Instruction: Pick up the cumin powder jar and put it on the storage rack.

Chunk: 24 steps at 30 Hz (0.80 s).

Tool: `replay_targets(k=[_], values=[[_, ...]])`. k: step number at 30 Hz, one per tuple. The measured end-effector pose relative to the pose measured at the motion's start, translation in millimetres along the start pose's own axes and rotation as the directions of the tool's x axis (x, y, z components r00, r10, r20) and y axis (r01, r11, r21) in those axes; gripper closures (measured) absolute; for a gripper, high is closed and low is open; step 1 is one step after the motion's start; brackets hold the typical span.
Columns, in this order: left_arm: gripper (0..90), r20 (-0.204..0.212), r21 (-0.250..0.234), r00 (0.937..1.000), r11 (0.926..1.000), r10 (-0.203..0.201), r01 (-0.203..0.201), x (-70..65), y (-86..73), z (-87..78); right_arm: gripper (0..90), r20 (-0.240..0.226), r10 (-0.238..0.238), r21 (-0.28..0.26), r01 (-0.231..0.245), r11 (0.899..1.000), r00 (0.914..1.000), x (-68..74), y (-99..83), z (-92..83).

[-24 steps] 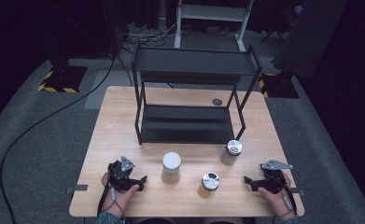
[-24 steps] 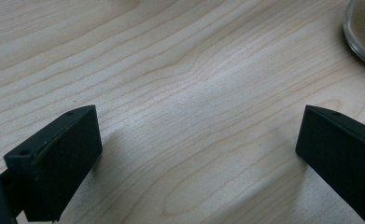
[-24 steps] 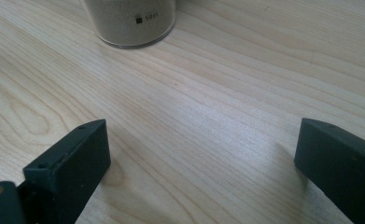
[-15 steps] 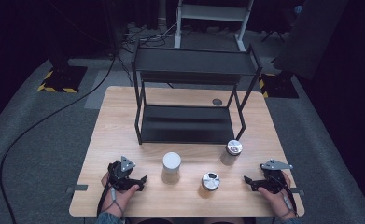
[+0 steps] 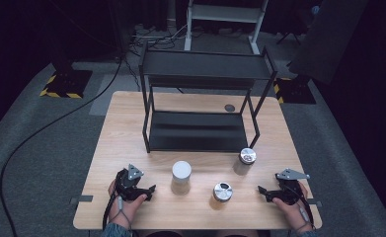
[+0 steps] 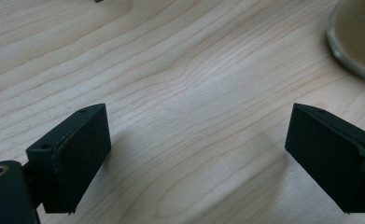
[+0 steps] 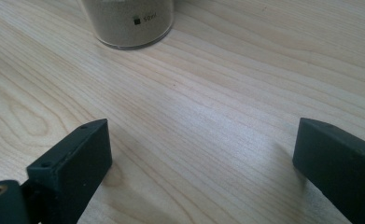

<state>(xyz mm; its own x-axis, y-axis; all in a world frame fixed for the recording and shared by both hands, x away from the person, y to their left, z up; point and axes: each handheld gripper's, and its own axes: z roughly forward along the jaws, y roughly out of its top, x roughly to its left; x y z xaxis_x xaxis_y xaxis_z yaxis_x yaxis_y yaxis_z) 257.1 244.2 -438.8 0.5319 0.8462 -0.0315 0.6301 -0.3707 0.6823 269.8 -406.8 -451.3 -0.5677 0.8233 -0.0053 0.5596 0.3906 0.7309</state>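
Three small jars stand on the wooden table [image 5: 131, 128] in front of a black two-tier rack [image 5: 200, 108]: a taller white-topped jar [image 5: 181, 177], a short jar with a silver lid [image 5: 222, 192], and another silver-lidded jar [image 5: 246, 161] near the rack's right leg. My left gripper [image 5: 151, 190] rests near the front left, open, with bare wood between its jaws [image 6: 194, 154]. A jar's base [image 6: 357, 42] shows at the upper right of the left gripper view. My right gripper [image 5: 262, 191] rests at the front right, open [image 7: 201, 163]; a jar of brownish powder [image 7: 126, 21] stands ahead of it.
A small dark round disc [image 5: 229, 107] lies on the table behind the rack's right side. A black cable [image 5: 42, 128] runs over the grey floor at the left. A white metal frame [image 5: 225, 15] stands beyond the table.
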Motion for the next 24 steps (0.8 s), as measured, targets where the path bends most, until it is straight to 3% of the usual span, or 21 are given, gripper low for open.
replay_targets(k=[24], values=[[9.3,0.048,-0.096,0.9982,0.9949,0.036,-0.031,-17.6,27.4,-41.6,4.1,0.000,0.000,0.000,0.000,1.000,1.0000,0.0,0.0,0.0]])
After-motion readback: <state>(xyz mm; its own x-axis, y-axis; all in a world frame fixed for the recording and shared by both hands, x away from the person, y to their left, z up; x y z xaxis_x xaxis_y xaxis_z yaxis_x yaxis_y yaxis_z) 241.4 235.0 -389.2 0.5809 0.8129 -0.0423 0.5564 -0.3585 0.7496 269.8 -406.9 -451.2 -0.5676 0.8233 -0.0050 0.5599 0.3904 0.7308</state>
